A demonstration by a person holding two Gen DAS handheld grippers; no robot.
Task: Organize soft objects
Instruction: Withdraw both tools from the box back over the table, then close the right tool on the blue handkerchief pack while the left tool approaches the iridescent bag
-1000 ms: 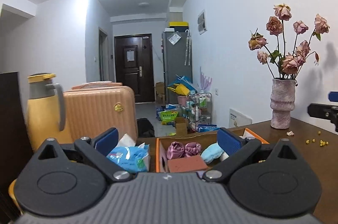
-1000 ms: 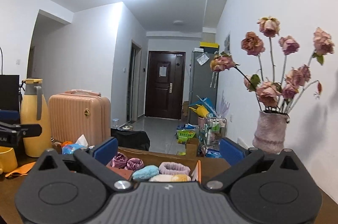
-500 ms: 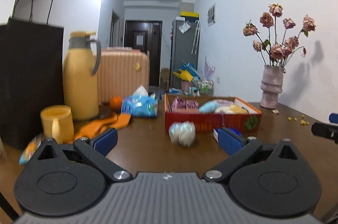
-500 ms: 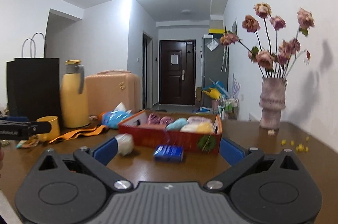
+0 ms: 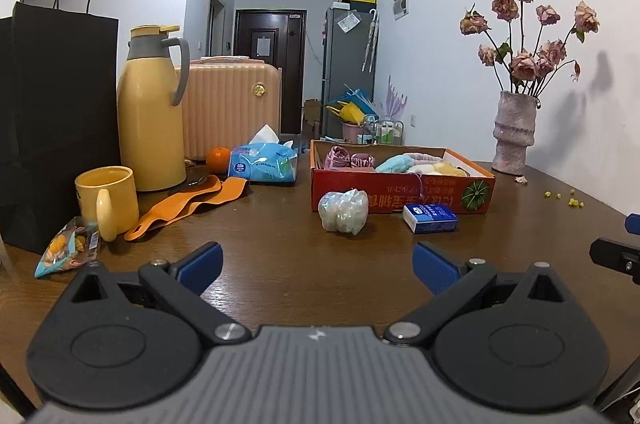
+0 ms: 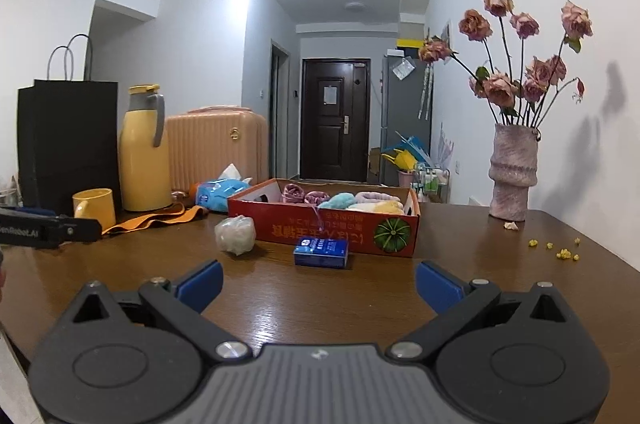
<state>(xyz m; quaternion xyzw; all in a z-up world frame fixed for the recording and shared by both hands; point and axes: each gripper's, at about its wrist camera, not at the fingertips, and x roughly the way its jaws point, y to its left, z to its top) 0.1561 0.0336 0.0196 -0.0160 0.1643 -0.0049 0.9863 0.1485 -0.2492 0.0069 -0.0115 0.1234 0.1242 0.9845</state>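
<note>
A red cardboard box sits mid-table holding several soft items: purple, light blue, pink and yellow bundles. In front of it lie a crinkly iridescent soft ball and a small blue pack. My left gripper is open over bare tabletop, well short of the ball. My right gripper is also open and empty, short of the blue pack. Each gripper's tip shows at the edge of the other view.
Along the left stand a black paper bag, a yellow thermos, a yellow mug, an orange strap, a snack packet, a tissue pack and an orange. A vase of dried roses stands at the far right.
Both grippers have pulled back from above the box and lowered toward the near table edge. The ball and blue pack have come into view. Both stayed open.
</note>
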